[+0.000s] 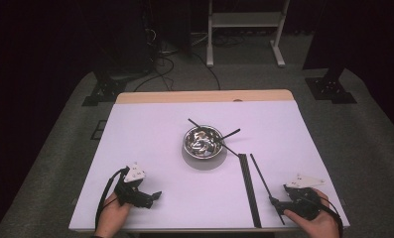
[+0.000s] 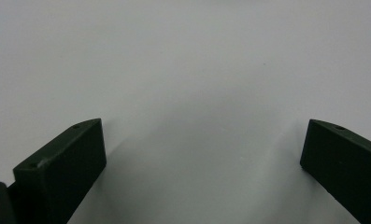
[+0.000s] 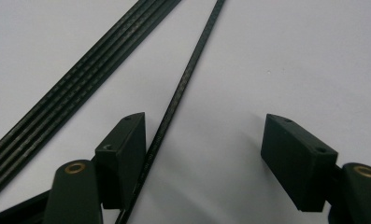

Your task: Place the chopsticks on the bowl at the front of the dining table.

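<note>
No writing is readable on the black strip or the steel bowl.

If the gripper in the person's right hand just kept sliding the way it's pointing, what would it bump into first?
Probably nothing solid soon. The right gripper, jaws open, points along the single black stick lying between them, by the left jaw. Ahead is bare white table; the metal bowl lies roughly that way, though depth is unclear.

bare table left; bowl and black strips block centre-right.
</note>
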The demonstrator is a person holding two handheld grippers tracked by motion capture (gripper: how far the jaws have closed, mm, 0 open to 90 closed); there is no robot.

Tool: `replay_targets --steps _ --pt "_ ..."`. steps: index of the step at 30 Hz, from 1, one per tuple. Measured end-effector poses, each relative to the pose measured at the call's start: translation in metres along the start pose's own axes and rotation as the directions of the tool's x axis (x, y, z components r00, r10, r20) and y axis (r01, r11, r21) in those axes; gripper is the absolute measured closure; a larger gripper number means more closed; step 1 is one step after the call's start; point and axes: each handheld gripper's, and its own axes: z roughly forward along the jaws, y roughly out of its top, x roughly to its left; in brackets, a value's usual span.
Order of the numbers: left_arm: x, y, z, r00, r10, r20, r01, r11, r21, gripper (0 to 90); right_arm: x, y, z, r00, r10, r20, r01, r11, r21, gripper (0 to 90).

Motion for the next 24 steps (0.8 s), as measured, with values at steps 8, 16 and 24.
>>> replay_targets --steps 8,16,24 --pt "0.0 0.0 0.0 1.0 0.0 0.0 0.0 1.0 0.0 0.0 -0.007 0.0 0.0 1.0 0.005 0.008 -0.005 1.0 -0.002 28.3" --pt "0.0 0.0 0.0 1.0 -0.001 0.0 0.001 1.0 -0.001 0.0 -0.016 -0.001 -0.001 0.9996 0.02 0.021 -0.02 1.0 -0.003 27.8" --pt "0.0 0.0 0.0 1.0 -0.001 0.0 0.001 1.0 0.0 0.0 -0.025 -0.003 -0.003 0.9986 0.036 0.038 -0.036 0.999 -0.005 27.3"
